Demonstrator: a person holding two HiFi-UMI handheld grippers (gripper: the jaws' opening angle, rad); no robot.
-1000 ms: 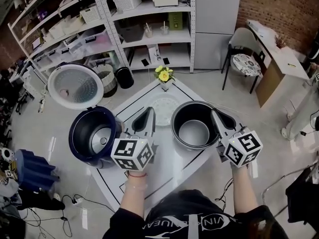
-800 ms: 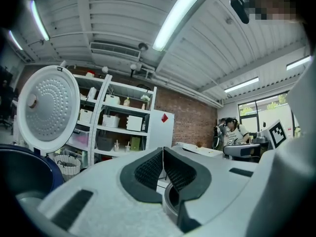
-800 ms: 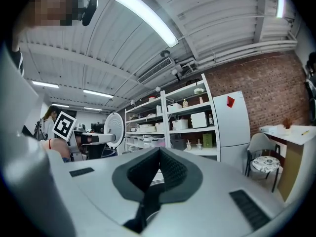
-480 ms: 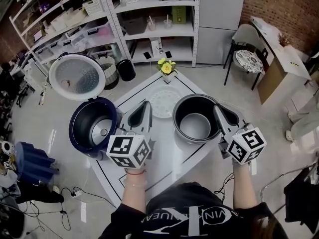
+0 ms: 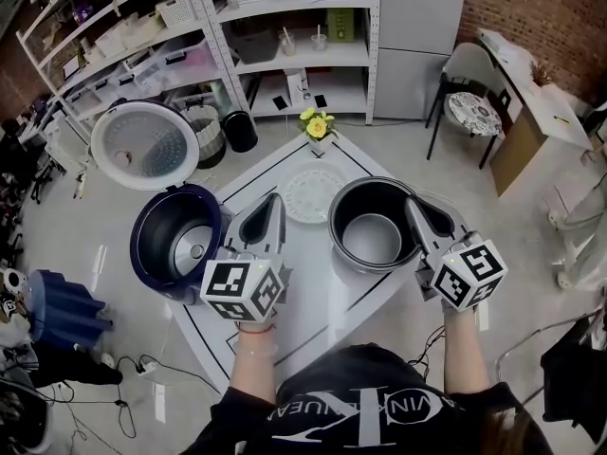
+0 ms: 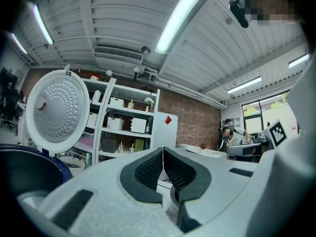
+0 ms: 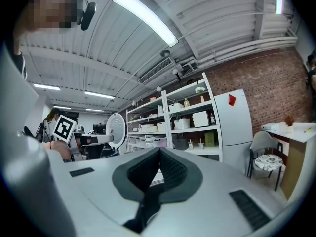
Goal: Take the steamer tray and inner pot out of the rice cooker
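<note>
The dark blue rice cooker [image 5: 175, 240] stands at the table's left edge with its white lid [image 5: 144, 145] swung open and its cavity bare. The black inner pot [image 5: 373, 226] sits on the white table [image 5: 313, 297], and the round white steamer tray [image 5: 305, 195] lies flat just behind it on the left. My left gripper [image 5: 275, 200] hovers between cooker and pot, shut and empty. My right gripper [image 5: 411, 207] is at the pot's right rim, also shut with nothing in it. In the left gripper view the lid [image 6: 57, 111] and the cooker body [image 6: 24, 167] show at left.
A small vase of yellow flowers [image 5: 318, 126] stands at the table's far corner. Metal shelves [image 5: 285, 27] with boxes line the back, beside a white cabinet [image 5: 417, 36]. A chair [image 5: 469, 112] and a desk [image 5: 531, 112] are at the right, and a blue object [image 5: 57, 316] sits on the floor at left.
The head view has shifted slightly. Both grippers stay shut in about the same places, and the pot, tray and cooker have not moved.
</note>
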